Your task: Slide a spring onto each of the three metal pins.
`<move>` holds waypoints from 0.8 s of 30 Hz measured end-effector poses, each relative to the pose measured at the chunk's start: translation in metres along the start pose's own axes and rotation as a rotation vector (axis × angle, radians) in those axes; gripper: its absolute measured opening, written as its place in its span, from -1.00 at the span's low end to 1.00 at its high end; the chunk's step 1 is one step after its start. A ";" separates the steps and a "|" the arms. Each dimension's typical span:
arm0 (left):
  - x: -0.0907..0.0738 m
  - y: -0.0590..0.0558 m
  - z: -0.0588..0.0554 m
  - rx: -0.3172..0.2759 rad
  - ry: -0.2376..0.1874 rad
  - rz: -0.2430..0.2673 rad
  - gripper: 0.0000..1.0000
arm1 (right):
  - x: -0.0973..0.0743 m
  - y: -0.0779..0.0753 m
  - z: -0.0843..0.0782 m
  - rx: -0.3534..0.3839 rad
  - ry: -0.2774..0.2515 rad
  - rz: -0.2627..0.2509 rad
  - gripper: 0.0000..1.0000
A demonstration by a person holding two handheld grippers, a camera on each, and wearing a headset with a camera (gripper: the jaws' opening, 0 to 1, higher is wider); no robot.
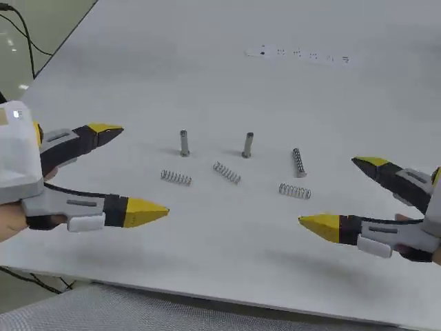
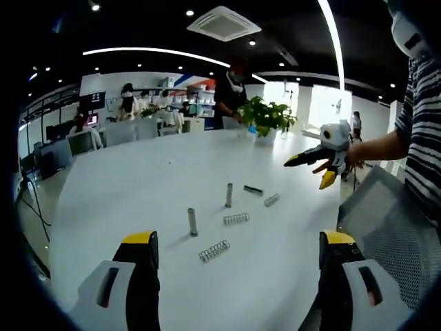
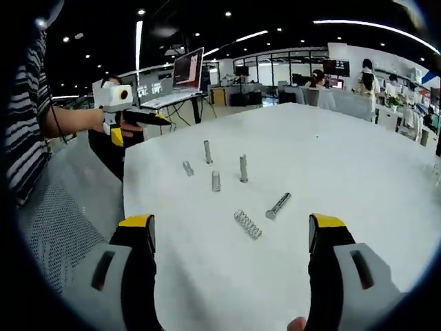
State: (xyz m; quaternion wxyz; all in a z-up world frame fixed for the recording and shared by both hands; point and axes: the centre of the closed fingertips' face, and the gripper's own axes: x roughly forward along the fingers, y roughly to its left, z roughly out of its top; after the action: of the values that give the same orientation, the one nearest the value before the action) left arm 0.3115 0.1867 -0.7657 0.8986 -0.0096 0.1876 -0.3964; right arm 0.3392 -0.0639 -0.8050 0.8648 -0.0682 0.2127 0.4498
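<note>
Two metal pins stand upright on the white table, one to the left [image 1: 184, 143] [image 2: 193, 222] [image 3: 207, 152] and one in the middle [image 1: 248, 145] [image 2: 229, 195] [image 3: 243, 168]. The third pin [image 1: 298, 162] [image 2: 253, 189] [image 3: 278, 205] lies flat at the right. Three loose springs lie just in front of them: left [image 1: 176, 177] [image 2: 214, 250], middle [image 1: 227, 172] [image 3: 216, 181], right [image 1: 295, 191] [image 3: 248, 224]. My left gripper [image 1: 127, 170] [image 2: 239, 241] hovers open left of the row. My right gripper [image 1: 344, 193] [image 3: 232, 221] hovers open to the right. Both hold nothing.
A flat white strip with dark marks [image 1: 296, 54] lies far back on the table. A black cable [image 1: 27, 41] hangs off the left edge. The table's near edge [image 1: 227, 296] runs below the grippers. A potted plant [image 2: 269, 117] stands at the far end.
</note>
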 end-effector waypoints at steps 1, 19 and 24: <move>0.000 0.000 0.001 -0.002 -0.002 0.000 0.81 | 0.000 0.001 0.002 -0.002 -0.003 0.000 0.80; -0.004 -0.002 0.003 -0.005 -0.002 -0.004 0.82 | 0.012 0.006 0.011 -0.088 0.031 0.019 0.77; -0.002 -0.002 0.003 0.004 0.002 -0.005 0.84 | 0.011 0.006 0.012 -0.080 0.028 0.017 0.77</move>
State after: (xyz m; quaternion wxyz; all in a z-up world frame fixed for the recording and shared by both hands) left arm 0.3099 0.1868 -0.7615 0.8974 -0.0081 0.1876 -0.3992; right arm 0.3434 -0.0481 -0.7990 0.8545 -0.1074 0.2074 0.4641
